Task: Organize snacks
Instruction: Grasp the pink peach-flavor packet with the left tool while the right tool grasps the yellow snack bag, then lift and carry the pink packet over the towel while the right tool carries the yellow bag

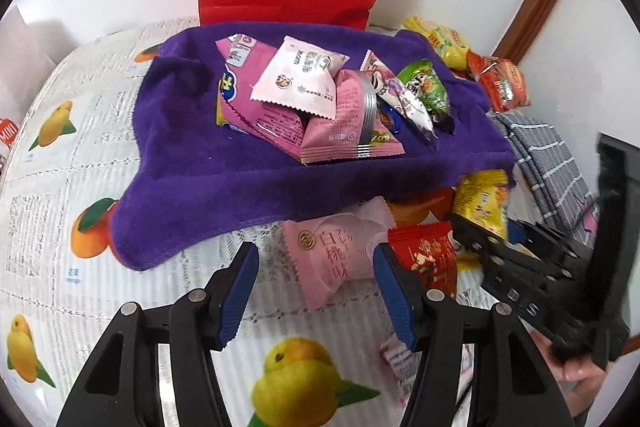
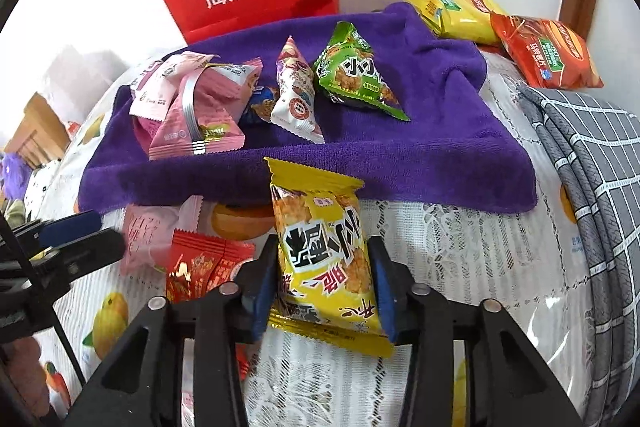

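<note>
Gripping a yellow crinkly snack packet [image 2: 326, 267] between its blue pads, our right gripper [image 2: 325, 285] hangs just in front of the purple terry towel [image 2: 400, 155] — already heaped with pink, white and green packets. Our left gripper [image 1: 316, 291] stands open around a pale pink peach-flavour pouch [image 1: 340, 259] on the fruit-printed counter cover [image 1: 80, 155], pads not pressing; a red packet [image 1: 430, 259] lies beside it.

Black grippers [image 1: 316, 291] with ribbed blue jaws, silver rivets.
</note>
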Demonstrator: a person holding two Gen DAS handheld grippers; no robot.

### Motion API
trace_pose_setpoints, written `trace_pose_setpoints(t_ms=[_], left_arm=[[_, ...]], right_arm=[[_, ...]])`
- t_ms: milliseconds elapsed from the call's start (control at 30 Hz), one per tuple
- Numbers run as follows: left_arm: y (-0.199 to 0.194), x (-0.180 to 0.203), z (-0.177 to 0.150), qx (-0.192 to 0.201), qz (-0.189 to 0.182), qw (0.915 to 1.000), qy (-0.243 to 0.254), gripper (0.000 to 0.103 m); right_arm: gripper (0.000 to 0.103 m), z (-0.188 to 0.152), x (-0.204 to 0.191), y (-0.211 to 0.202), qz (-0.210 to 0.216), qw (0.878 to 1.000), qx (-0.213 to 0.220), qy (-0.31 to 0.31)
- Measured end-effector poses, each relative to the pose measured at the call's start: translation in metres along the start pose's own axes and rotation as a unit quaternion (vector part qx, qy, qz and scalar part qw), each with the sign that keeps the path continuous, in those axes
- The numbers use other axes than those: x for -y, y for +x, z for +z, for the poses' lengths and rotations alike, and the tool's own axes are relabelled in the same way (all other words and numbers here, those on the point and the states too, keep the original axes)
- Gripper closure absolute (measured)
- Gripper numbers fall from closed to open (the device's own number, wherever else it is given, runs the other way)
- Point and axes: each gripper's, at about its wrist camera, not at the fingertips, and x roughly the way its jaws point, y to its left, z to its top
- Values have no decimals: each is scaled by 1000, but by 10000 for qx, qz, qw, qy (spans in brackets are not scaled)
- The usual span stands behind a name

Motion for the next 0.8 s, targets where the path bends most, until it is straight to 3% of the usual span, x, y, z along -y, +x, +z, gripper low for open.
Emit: trace_pose_setpoints(t_ms=[133, 367, 600, 800], left_arm=[[13, 5, 3, -24, 192, 9998, -68, 46], [32, 21, 5, -35, 166, 9997, -185, 41], [41, 47, -5, 88, 641, 9970, 415, 24], [40, 56, -16, 85, 694, 9947, 758, 19]], right_arm=[[63, -4, 22, -8, 170, 9996, 56, 204], [63, -15, 34, -10, 366, 9989, 225, 205], [63, -17, 35, -10, 418, 9985, 289, 198], [63, -18, 36, -10, 457, 9983, 293, 208]])
